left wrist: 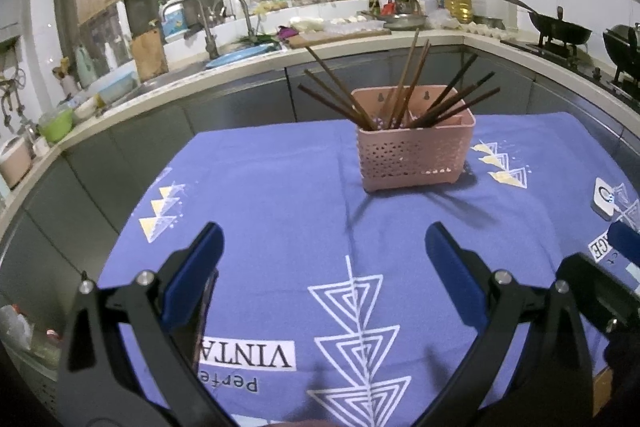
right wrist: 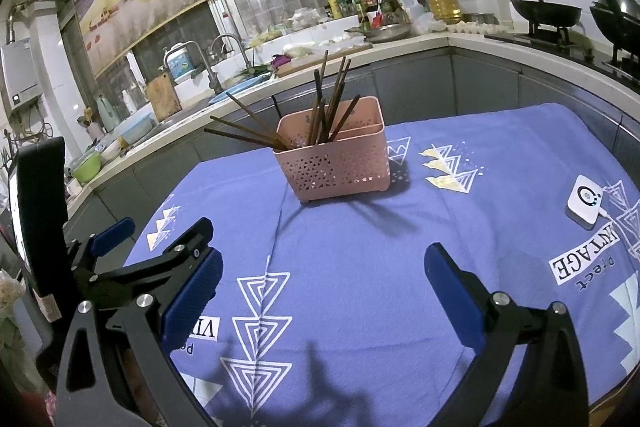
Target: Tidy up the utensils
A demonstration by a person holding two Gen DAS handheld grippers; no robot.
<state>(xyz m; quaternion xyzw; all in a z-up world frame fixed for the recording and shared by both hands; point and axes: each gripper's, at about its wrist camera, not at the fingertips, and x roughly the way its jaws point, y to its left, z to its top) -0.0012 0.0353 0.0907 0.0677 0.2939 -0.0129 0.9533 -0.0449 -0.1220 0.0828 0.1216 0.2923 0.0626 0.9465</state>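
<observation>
One blue tablecloth [left wrist: 260, 187] under both tools. One pink basket [left wrist: 416, 157] ahead of left gripper [left wrist: 324, 259] and right gripper [right wrist: 324, 275], both spread apart, empty. Roughly ten brown chopsticks [left wrist: 404, 91] stand inside. One white puck [right wrist: 585, 202] right of them.

Both wrist views low, sharing basket [left wrist: 416, 151] [right wrist: 334, 159].
</observation>
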